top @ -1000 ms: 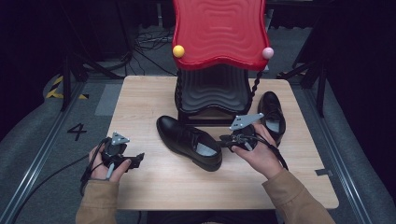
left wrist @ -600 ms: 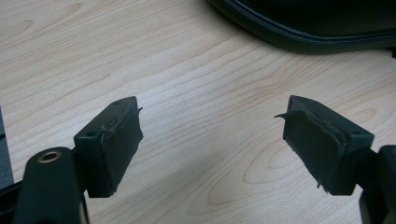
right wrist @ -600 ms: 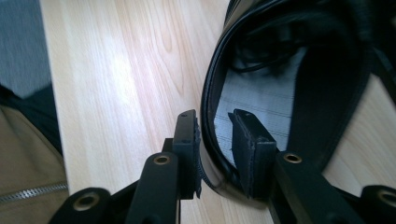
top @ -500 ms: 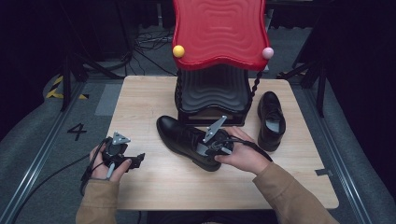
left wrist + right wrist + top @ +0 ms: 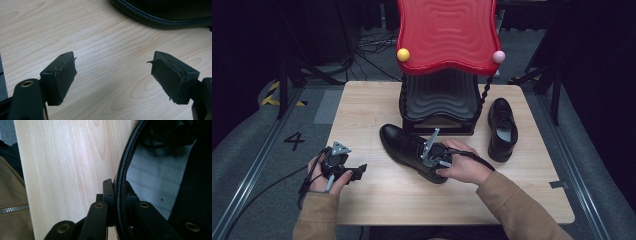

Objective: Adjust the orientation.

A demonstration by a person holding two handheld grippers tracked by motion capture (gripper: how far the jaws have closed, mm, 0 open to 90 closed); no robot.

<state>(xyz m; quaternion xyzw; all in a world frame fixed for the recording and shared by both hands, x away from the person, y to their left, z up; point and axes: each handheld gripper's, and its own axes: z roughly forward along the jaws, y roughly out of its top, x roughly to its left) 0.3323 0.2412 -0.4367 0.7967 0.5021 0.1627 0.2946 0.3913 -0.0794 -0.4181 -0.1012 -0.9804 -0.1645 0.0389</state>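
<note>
Left gripper [image 5: 360, 170]: I hold it low at the surface's [image 5: 362, 115] left front, jaws spread wide, nothing between them.
Near shoe [image 5: 409, 150]: black, lying mid-surface before the stand.
Right gripper [image 5: 438, 161]: I have it pinched on the near shoe's collar edge, one jaw inside, one outside.
Stand [image 5: 439, 100]: black, red-topped, at the rear.
Far shoe [image 5: 502, 127]: black, right of the stand.
</note>
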